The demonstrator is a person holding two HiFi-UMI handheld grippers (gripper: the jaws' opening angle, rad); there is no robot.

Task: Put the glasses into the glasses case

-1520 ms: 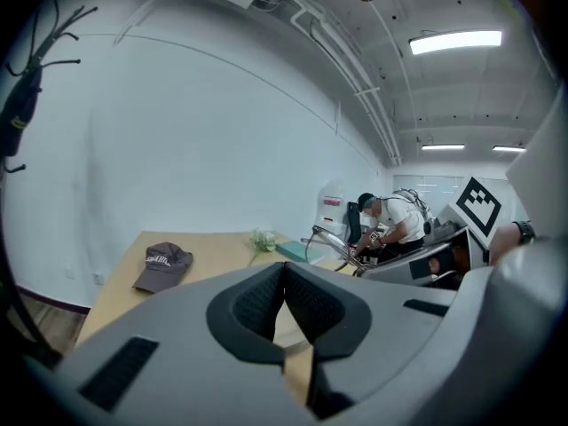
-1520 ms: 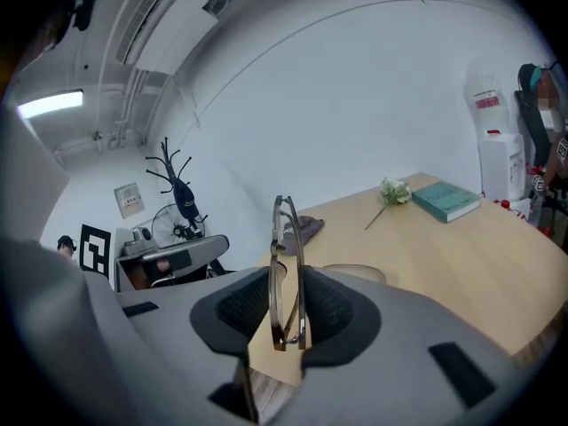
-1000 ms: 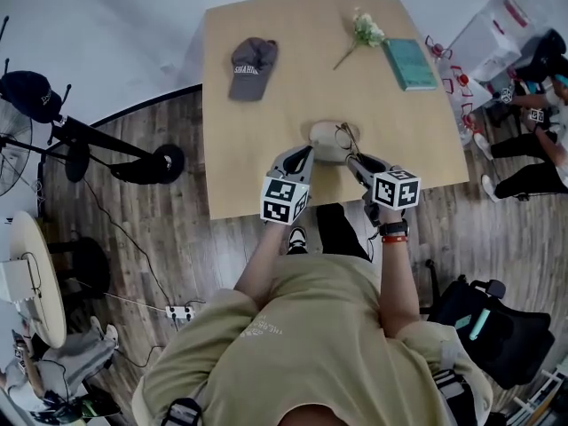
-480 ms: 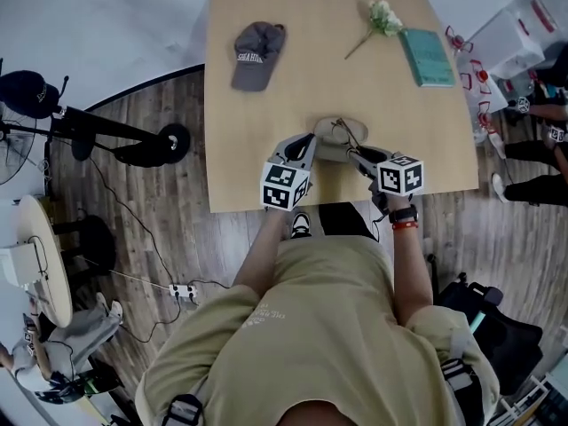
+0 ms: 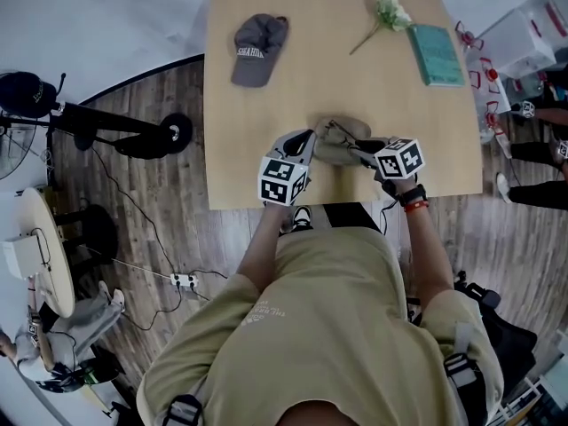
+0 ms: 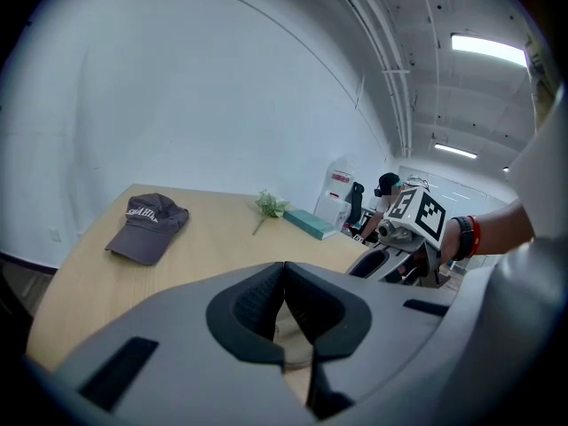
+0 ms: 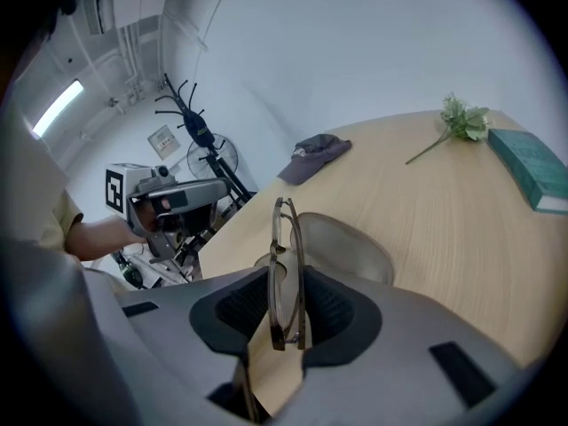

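A beige open glasses case (image 5: 337, 152) (image 7: 348, 245) lies near the table's front edge. My right gripper (image 5: 357, 147) (image 7: 286, 307) is shut on a pair of folded thin-rimmed glasses (image 7: 286, 269). It holds them upright on edge, just over the case's right side. My left gripper (image 5: 308, 146) (image 6: 284, 278) is at the case's left edge. Its pads meet at the tips, with a thin beige piece of the case between them lower down. The left gripper (image 7: 173, 198) also shows in the right gripper view, beside the case.
On the wooden table (image 5: 266, 140) a grey cap (image 5: 258, 48) (image 6: 146, 224) lies at the far left. A flower sprig (image 5: 389, 14) and a teal book (image 5: 435, 53) lie at the far right. A fan stand and cables occupy the floor on the left.
Both grippers and the case have shifted a little toward the table's front edge. The right gripper has tipped downward, bringing the glasses closer to the case.
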